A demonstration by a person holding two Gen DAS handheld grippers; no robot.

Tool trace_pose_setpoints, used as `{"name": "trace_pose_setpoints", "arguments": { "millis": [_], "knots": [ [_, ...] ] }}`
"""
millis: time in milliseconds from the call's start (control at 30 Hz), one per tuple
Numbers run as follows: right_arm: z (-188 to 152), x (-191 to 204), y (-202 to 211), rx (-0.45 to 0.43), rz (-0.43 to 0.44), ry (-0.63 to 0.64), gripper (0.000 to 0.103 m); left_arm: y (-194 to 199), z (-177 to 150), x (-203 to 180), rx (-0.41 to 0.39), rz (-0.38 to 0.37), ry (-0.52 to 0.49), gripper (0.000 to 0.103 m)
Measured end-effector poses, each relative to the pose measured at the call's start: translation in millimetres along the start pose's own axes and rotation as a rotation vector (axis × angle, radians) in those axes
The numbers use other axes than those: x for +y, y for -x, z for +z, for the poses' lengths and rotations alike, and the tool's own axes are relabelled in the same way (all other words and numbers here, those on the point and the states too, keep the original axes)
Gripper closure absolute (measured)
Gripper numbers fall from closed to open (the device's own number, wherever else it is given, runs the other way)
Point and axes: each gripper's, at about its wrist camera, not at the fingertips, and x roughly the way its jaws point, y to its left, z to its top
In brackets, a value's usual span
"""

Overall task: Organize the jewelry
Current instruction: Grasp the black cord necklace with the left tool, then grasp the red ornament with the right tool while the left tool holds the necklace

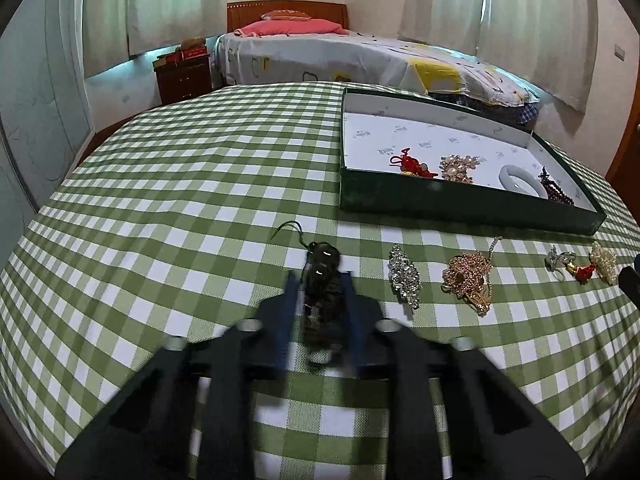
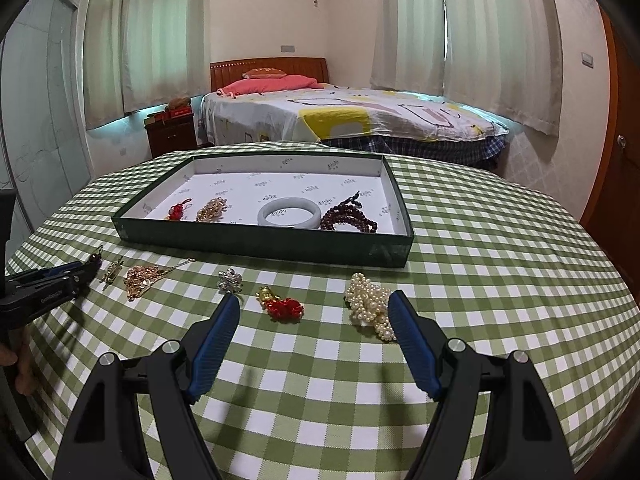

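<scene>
Four pieces lie in the shallow green tray [image 2: 256,242], along its near wall on the white printed liner: a red knotted-cord charm [image 2: 177,211], a gold filigree brooch with pearls [image 2: 211,209], a smooth pale jade bangle [image 2: 289,213], and a coil of dark red round beads [image 2: 349,216].

Six more sit in a row on the green-and-white checked worktop [image 2: 500,280] in front of the tray. From the left: a black glossy beaded piece [image 1: 323,280] with a thin cord tail, a long silver rhinestone clip [image 1: 405,276], a heap of gold chain [image 1: 468,278], a small silver flower-shaped brooch [image 2: 229,280], a red knot with a gold bead [image 2: 282,306], and a bunch of cream pearls [image 2: 370,308].

The left hand-held gripper [image 1: 320,300] has its two blue ribbed pads drawn in close on either side of the black beaded piece, apparently pinching it; the view is motion-blurred. The right hand-held gripper [image 2: 314,318] is spread wide and holds nothing, with the red knot between its fingers and the pearl bunch just beside its right pad [image 2: 412,340].
</scene>
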Motion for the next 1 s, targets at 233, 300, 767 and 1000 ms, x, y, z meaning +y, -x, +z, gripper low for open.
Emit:
{"name": "trace_pose_setpoints", "arguments": {
  "millis": [233,300,767,1000],
  "knots": [
    [2.3,1.5,-6.1,0.016,0.009,0.002,0.029,5.4,-0.7,3.1,-0.024,-0.025,0.014,0.09],
    [3.7,3.5,-8.3,0.021,0.015,0.008,0.029,9.9,-0.2,4.8,-0.037,-0.029,0.02,0.09],
    [14.3,11.0,-45.9,0.129,0.036,0.016,0.039,23.0,4.8,17.6,-0.072,-0.017,0.048,0.091],
    [13.7,11.2,-58.5,0.196,0.041,0.018,0.051,17.4,2.6,16.1,-0.054,-0.018,0.049,0.091]
  ]
}}
